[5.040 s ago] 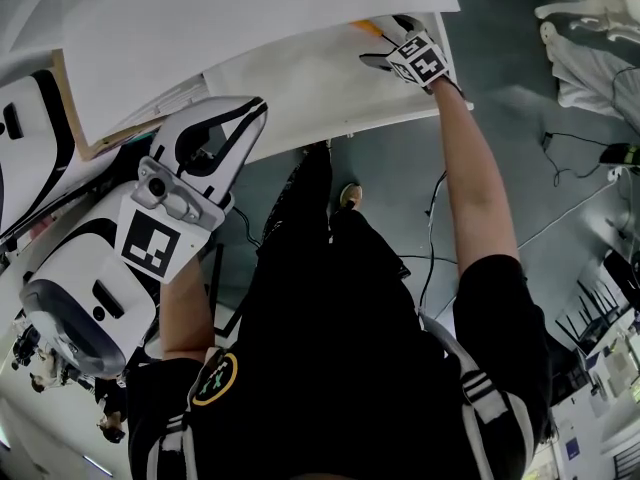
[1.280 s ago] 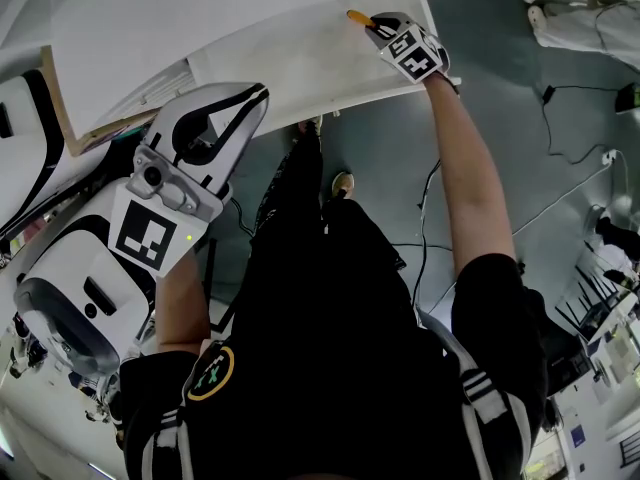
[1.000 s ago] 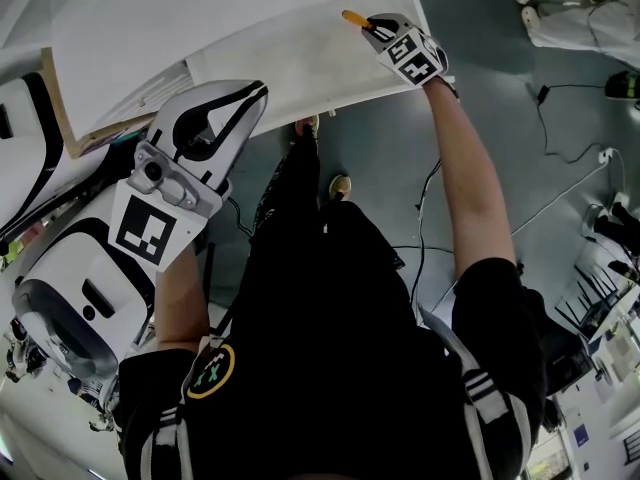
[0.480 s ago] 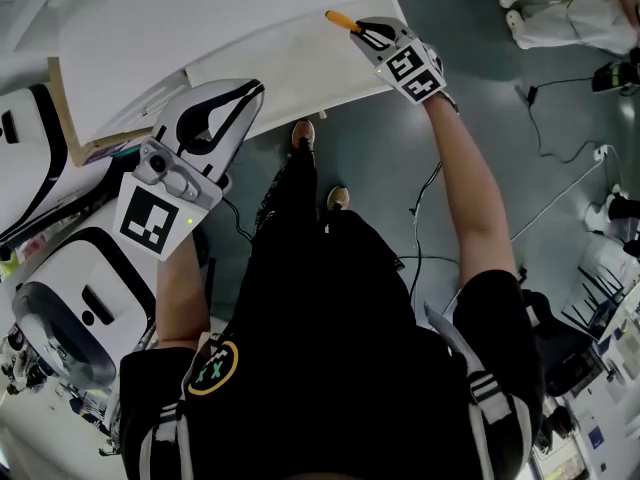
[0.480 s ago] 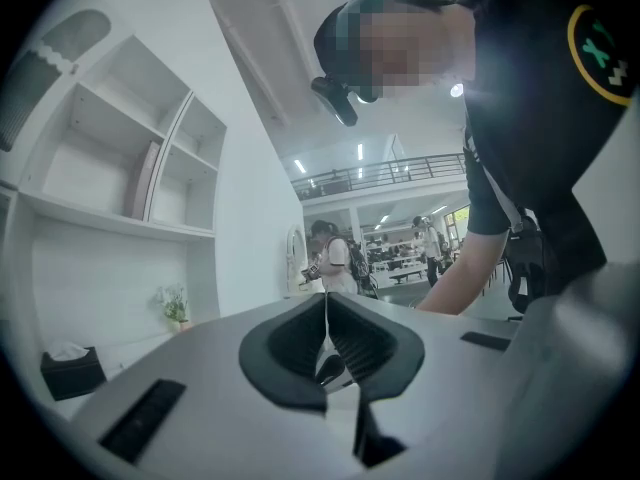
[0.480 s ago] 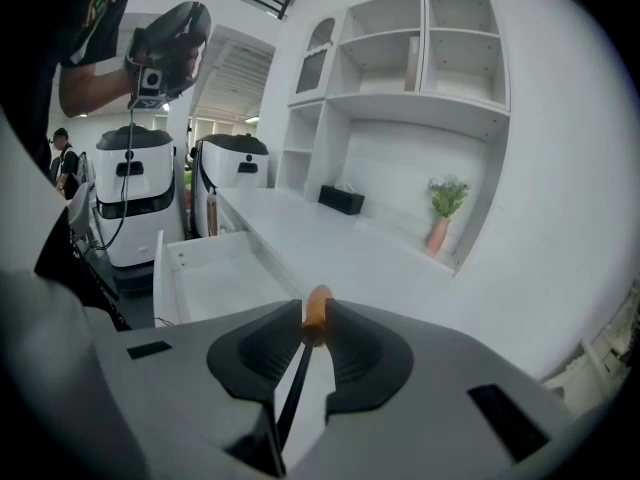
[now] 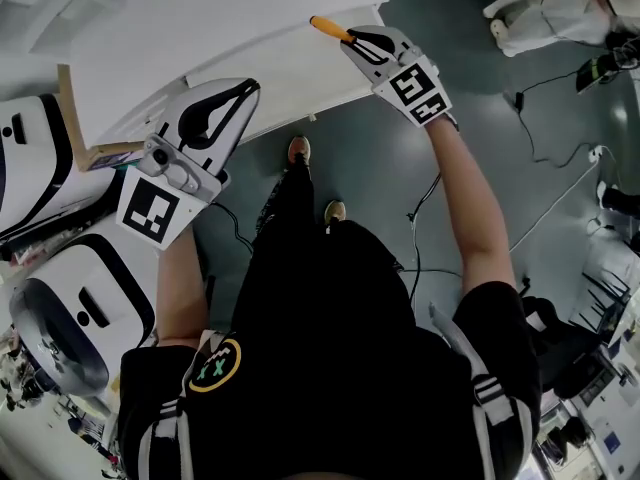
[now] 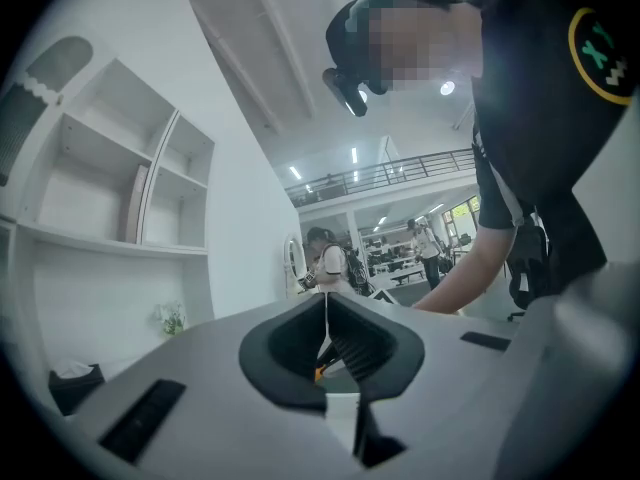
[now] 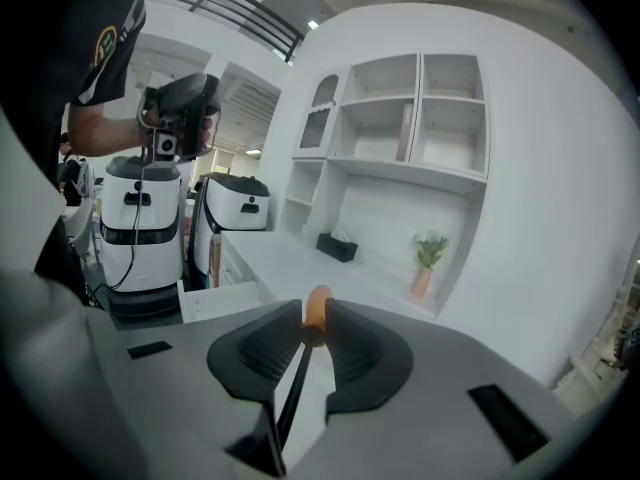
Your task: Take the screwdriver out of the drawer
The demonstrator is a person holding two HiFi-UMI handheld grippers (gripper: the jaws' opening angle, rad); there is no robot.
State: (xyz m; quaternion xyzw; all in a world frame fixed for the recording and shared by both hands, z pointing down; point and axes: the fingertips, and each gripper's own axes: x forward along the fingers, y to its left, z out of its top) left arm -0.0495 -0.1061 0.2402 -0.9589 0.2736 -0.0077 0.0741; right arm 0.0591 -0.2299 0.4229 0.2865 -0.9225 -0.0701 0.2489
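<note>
Showing the right gripper [image 7: 360, 42] clamped on the screwdriver [image 7: 328, 28], a tool with an orange plastic handle and a thin dark shaft. In the right gripper view the two black jaws press on the handle from either side. Its rounded orange end stands out past the jaw tips, and the shaft runs back between the jaws toward the camera. The shallow white open drawer [image 7: 290, 73] is drawn out from below the white desk top [image 7: 200, 18]. In the head view the handle points over the drawer's far right corner. In the right gripper view the drawer lies low and to the left, well apart from the tool, which is therefore out of it.

The left gripper [image 7: 240, 90] is raised in front of the drawer's left end, well apart from the right one. In the left gripper view its black jaws meet along a thin line with nothing between them.

Two white rounded machines with black trim [image 7: 60, 308] stand at the person's left on the dark grey floor [image 7: 400, 168]. The right gripper view also shows a white wall unit of open shelves [image 9: 400, 118]. A small green potted plant [image 9: 431, 260] and a dark box [image 9: 337, 247] stand on the desk. The person wears a black shirt [image 7: 330, 348].
</note>
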